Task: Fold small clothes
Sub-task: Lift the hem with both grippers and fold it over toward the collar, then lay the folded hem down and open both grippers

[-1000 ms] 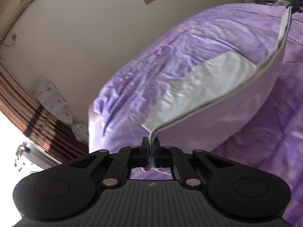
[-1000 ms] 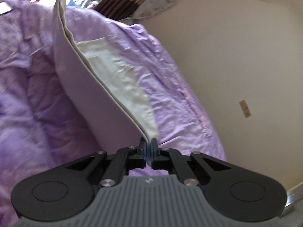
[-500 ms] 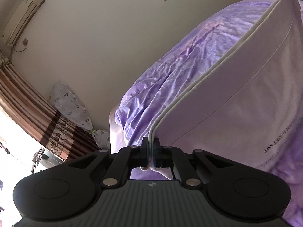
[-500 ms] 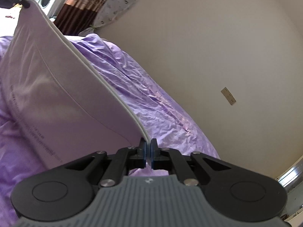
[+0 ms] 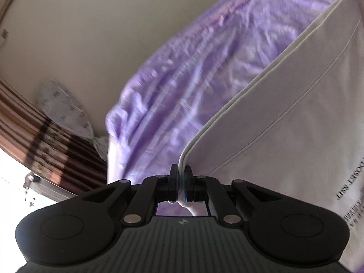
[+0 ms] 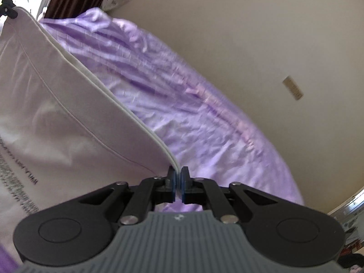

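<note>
Cloth, a pale garment point(image 5: 284, 118) with dark printed lettering, is held stretched above the purple bedspread point(image 5: 182, 72). Its ribbed edge is clamped at one corner between the closed jaws of the left hand-held gripper point(image 5: 181, 182), from which the fabric rises toward 2 o'clock. In the right wrist view the same garment point(image 6: 56, 118) runs up toward 10 o'clock from the right hand-held gripper point(image 6: 178, 184), whose jaws are likewise clenched on the edge. Both grippers are angled downward toward the bed. A beige wall point(image 6: 250, 34) and striped curtain point(image 5: 41, 145) lie beyond.
</note>
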The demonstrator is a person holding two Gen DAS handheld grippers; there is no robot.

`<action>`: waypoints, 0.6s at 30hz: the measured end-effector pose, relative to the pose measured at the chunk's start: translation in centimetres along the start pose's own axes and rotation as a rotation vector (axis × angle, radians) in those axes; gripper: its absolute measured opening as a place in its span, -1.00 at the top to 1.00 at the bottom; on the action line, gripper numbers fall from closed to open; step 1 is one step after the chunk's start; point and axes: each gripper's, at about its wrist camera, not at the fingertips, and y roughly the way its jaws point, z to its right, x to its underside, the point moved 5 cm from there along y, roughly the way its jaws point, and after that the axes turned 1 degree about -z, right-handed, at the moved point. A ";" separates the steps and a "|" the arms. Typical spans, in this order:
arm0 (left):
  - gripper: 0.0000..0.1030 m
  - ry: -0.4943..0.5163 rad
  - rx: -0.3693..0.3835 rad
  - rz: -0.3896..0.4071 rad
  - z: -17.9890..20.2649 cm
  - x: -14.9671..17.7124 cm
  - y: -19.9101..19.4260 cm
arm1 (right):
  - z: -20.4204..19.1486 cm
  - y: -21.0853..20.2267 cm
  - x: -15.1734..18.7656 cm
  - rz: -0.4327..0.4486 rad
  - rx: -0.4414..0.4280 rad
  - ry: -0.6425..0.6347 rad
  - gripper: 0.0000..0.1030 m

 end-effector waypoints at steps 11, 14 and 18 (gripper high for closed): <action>0.92 -0.009 0.018 -0.068 2.2 0.7 7.5 | -3.8 11.6 3.0 -0.096 -0.019 0.036 1.00; 0.73 -0.053 0.010 -0.065 2.1 0.0 8.6 | -3.6 12.9 2.8 -0.095 -0.012 0.068 1.00; 0.19 -0.057 0.003 -0.025 1.5 0.0 7.7 | -4.0 13.4 2.9 -0.111 -0.003 0.069 0.78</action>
